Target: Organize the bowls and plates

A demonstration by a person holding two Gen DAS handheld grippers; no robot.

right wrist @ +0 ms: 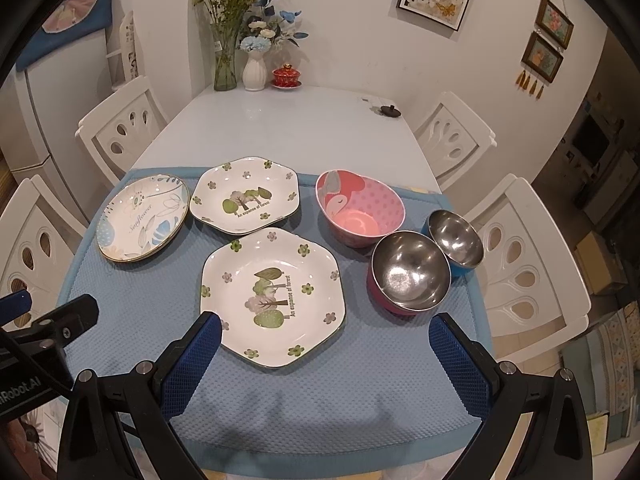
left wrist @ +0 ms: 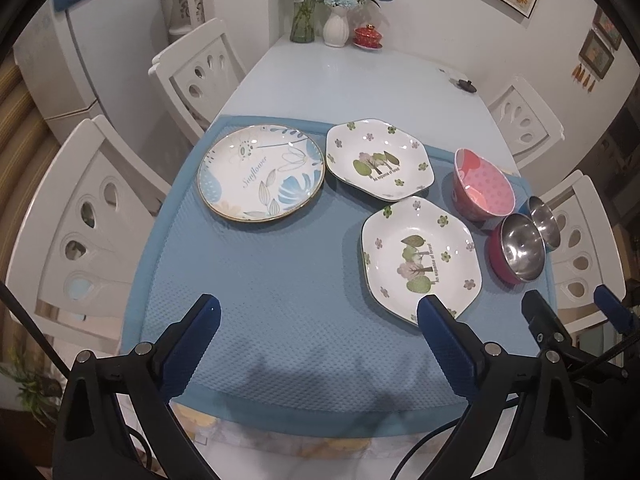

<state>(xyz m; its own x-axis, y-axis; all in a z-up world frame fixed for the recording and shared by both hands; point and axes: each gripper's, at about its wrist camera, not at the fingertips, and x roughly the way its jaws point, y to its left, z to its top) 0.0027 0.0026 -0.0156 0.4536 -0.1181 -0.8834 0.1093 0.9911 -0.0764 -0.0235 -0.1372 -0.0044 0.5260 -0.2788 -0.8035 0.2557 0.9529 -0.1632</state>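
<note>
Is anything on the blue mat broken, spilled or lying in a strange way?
Nothing stands out. The round plate, both hexagonal plates, the pink bowl and the two steel-lined bowls sit upright, empty and apparently undamaged on the mat.

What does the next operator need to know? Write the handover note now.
Left gripper: open, empty, above the blue mat.
Right gripper: open, empty, near hexagonal plate just ahead.
On the mat: round Sunflower plate far left, second hexagonal plate behind, pink bowl, red steel bowl, blue steel bowl on the right.
Done: nothing stacked.
Left: stack plates, nest bowls.
</note>
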